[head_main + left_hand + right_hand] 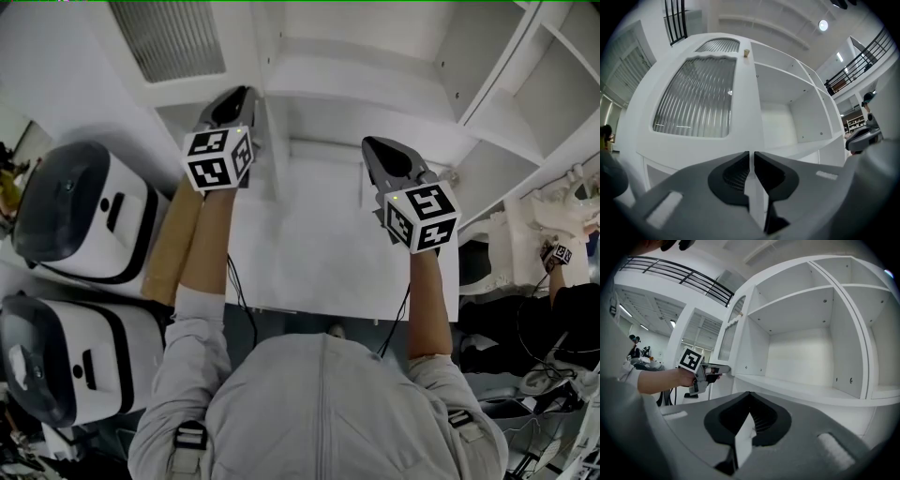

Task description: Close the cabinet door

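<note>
The white cabinet door has a ribbed glass panel and stands ajar at the left of the open shelves. My left gripper is shut on the door's free vertical edge, a thin white strip between its pads. In the head view the left gripper reaches up to the door. The right gripper view also shows the left gripper against the door's edge. My right gripper hovers level in front of the shelves, and in its own view the right gripper has its jaws together, holding nothing.
Open white shelf compartments fill the cabinet's right side. Two white machines with dark lids stand at my left. Another person works at the far right among cables. A black railing runs overhead.
</note>
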{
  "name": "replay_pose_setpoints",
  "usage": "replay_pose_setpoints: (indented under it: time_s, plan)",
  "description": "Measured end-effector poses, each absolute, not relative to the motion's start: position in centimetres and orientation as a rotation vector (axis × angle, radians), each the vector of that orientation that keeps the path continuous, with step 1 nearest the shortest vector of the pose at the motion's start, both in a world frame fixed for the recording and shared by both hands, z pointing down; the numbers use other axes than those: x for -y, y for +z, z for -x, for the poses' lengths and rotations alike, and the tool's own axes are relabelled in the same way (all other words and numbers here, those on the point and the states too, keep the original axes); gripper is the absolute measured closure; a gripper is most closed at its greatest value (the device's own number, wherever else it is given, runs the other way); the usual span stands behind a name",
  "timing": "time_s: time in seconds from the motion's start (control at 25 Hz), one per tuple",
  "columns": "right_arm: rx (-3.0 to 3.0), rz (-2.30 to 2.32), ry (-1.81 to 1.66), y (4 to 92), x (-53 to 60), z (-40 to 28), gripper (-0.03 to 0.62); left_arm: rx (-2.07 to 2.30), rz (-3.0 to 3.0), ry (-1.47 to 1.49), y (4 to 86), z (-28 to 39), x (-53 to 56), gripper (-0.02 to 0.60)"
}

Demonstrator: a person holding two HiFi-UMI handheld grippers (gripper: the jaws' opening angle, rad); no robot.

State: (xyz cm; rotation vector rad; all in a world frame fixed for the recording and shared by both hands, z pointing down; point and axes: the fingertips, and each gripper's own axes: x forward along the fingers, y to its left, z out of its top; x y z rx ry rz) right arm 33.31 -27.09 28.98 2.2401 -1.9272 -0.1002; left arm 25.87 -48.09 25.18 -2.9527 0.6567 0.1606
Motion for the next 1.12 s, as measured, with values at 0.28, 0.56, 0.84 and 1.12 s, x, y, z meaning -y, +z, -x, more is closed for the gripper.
replay_pose_setpoints:
  time_s: [0.28, 0.56, 0.84, 1.12]
  plan:
    - [1.922, -2.253, -0.111, 28.5, 26.3, -32.7, 0.591, -0.601, 2.91, 0.13, 25.4, -25.1, 47.1, 0.52]
    - [1.924, -2.259, -0.135, 27.8, 25.5, -30.9, 0.592, -0.574, 2.927, 0.132, 26.0, -22.1, 45.9, 0.526]
    - [1.95, -2.252, -0.156, 27.3, 25.5, -28.4, 0.592, -0.472, 2.854, 0.122, 25.7, -17.4, 42.1, 0.566]
    - [1.986, -2.221, -0.169, 27.4, 25.7, -25.4, 0.592, -0.466, 2.858, 0.149, 26.2, -11.9, 39.0, 0.566]
